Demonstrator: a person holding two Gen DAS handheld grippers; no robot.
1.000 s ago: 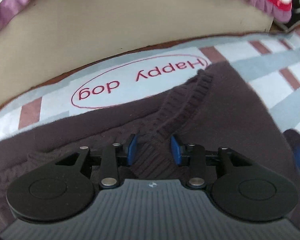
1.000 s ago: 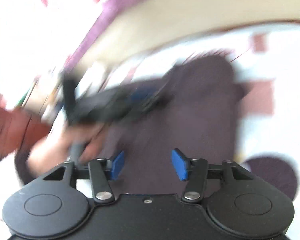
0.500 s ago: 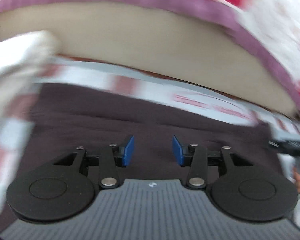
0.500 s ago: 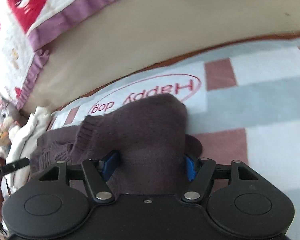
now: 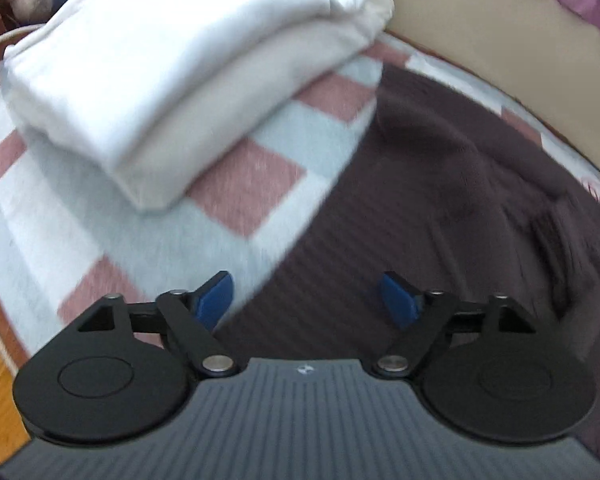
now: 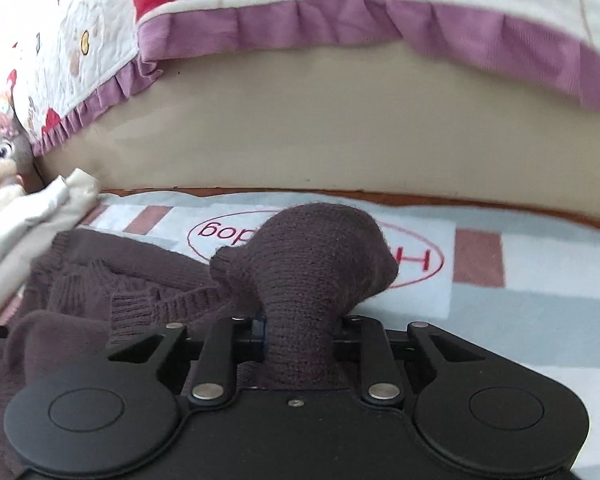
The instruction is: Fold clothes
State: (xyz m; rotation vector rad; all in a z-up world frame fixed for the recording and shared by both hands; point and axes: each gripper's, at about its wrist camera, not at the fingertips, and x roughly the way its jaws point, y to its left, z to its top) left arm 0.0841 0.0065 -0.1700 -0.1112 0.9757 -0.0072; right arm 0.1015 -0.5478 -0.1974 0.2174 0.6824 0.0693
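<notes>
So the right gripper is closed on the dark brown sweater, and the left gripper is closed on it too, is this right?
Not quite. The right gripper is indeed closed on the dark brown sweater, but the left wrist view shows the left gripper open, its blue fingers spread wide above the sweater and holding nothing.

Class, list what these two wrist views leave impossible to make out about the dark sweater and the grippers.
- Right gripper fingertips: hidden by the bunched dark sweater, right wrist view.
- Printed oval: its middle covered by the sweater.
- Sweater's far edge: motion-blurred, left wrist view.
- Left gripper: contact with the fabric unclear.
</notes>
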